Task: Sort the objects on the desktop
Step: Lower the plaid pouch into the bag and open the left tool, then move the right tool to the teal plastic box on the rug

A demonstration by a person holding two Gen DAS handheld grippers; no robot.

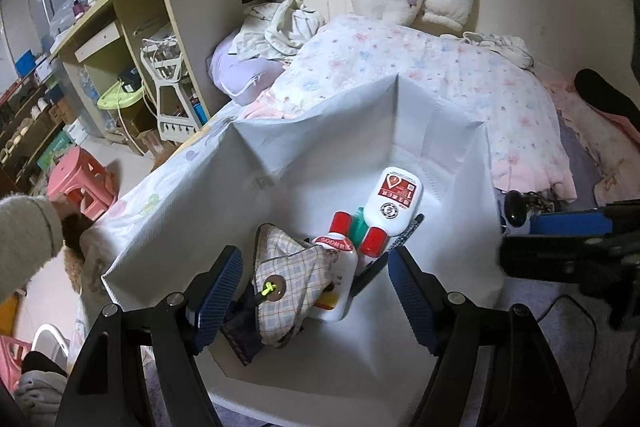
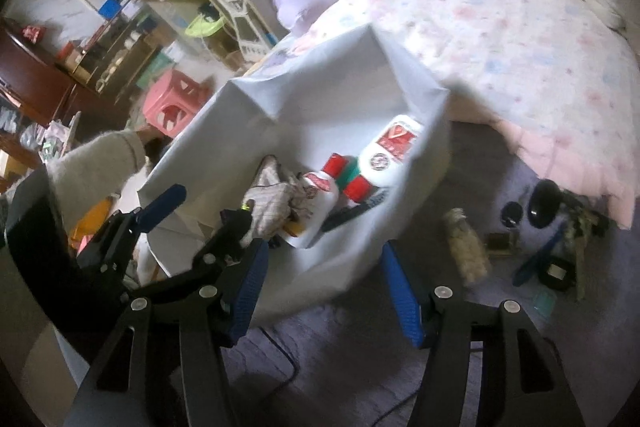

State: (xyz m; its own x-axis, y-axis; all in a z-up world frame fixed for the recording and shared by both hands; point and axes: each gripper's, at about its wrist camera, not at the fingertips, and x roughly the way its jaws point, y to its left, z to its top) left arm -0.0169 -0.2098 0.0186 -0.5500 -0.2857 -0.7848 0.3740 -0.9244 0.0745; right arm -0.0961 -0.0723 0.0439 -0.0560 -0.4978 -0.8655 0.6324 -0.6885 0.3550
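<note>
A white fabric storage box stands on the purple bedsheet. Inside lie a plaid pouch, two white bottles with red caps, a small green bottle and a dark pen. My left gripper is open above the box, with the pouch loose between its jaws. My right gripper is open and empty at the box's near wall. On the sheet to the right lie a jar, a black mouse, a small round tin and a blue pen.
A floral quilt and pillows cover the bed behind the box. A pink stool, a desk and shelves stand to the left on the floor. A black cable runs over the sheet near me.
</note>
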